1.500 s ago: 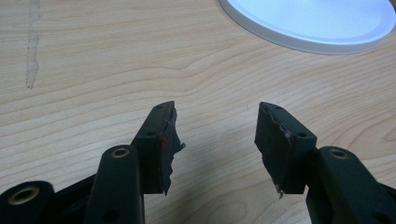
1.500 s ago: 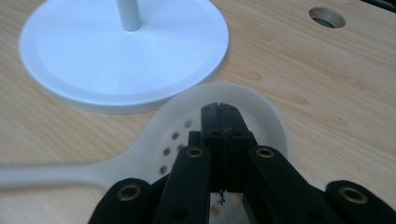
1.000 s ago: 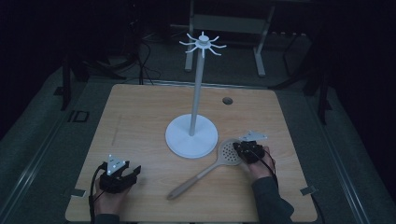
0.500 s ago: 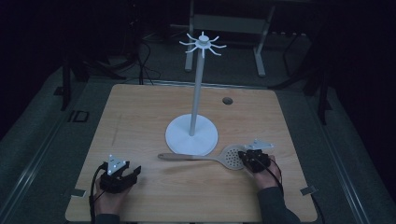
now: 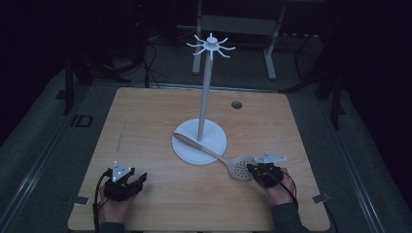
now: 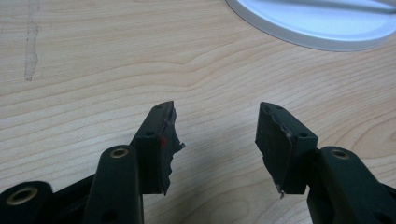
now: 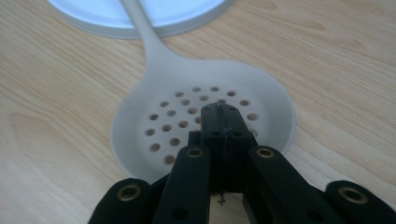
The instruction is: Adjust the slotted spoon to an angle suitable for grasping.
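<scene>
Seeing my right claw (image 7: pixel 219 109) pinched together over the slotted spoon (image 7: pixel 205 116) while my left claw (image 6: pixel 215 135) sits spread apart above the bench (image 6: pixel 93 70).

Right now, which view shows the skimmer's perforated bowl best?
The right gripper view: the skimmer bowl sits close up, its holes distinct, with the right gripper shut over it. The high view shows the whole skimmer small, its handle lying across the stand base.
</scene>
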{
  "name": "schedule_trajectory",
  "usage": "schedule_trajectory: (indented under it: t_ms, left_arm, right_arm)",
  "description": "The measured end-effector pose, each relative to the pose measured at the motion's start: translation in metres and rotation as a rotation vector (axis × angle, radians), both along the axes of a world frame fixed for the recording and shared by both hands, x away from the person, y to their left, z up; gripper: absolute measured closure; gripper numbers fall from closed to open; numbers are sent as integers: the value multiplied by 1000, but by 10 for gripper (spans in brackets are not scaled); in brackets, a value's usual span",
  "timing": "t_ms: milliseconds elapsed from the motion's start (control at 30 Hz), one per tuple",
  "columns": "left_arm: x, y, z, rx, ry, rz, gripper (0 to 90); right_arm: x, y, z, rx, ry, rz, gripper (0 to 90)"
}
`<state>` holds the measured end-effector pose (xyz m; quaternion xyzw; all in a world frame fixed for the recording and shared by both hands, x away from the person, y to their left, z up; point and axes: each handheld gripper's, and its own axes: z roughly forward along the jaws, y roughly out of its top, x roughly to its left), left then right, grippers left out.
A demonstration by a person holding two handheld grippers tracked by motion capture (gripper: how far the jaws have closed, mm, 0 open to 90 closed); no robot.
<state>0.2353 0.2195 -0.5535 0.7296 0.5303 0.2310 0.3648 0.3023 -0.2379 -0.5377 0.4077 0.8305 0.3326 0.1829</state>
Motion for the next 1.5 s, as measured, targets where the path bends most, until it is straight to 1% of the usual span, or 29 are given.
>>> schedule_trajectory:
  t_ms: [33, 67, 267, 500, 667, 800, 900, 933, 967, 1033, 1133, 1300, 1400, 1500]
  left_arm:
    - [0, 0, 0, 0, 0, 0, 477]
    - [0, 0, 0, 1, 2, 0, 477]
    - [0, 0, 0, 0, 0, 1, 477]
    - [0, 0, 0, -2, 0, 2, 475]
    - [0, 0, 0, -3, -1, 3, 473]
    - [0, 0, 0, -5, -2, 3, 473]
    - [0, 1, 0, -7, -3, 3, 472]
    - [0, 1, 0, -7, -3, 3, 472]
    - [0, 1, 0, -7, -2, 3, 472]
    - [0, 1, 1, -5, -4, 0, 472]
    - [0, 0, 0, -7, -2, 1, 472]
    - [0, 0, 0, -7, -2, -1, 472]
    - [0, 0, 0, -7, -2, -1, 472]
    - [0, 0, 0, -9, -1, -2, 472]
  right_arm:
    - [-1, 1, 1, -2, 2, 2, 899]
    - [-3, 3, 2, -14, 4, 11, 891]
    - [-5, 5, 4, -2, 4, 22, 868]
    - [-1, 14, 20, 0, -31, 54, 845]
    - [5, 28, 33, -8, -54, 91, 829]
    - [11, 42, 43, -30, -70, 128, 817]
    - [18, 52, 49, -46, -69, 148, 811]
    - [18, 52, 49, -46, -69, 148, 811]
    - [24, 57, 52, -58, -67, 160, 810]
    - [29, 62, 54, -68, -66, 172, 807]
    - [35, 70, 57, -86, -68, 196, 802]
    - [46, 83, 57, -119, -60, 231, 793]
    - [51, 91, 55, -139, -48, 252, 787]
    - [57, 100, 48, -152, -29, 278, 776]
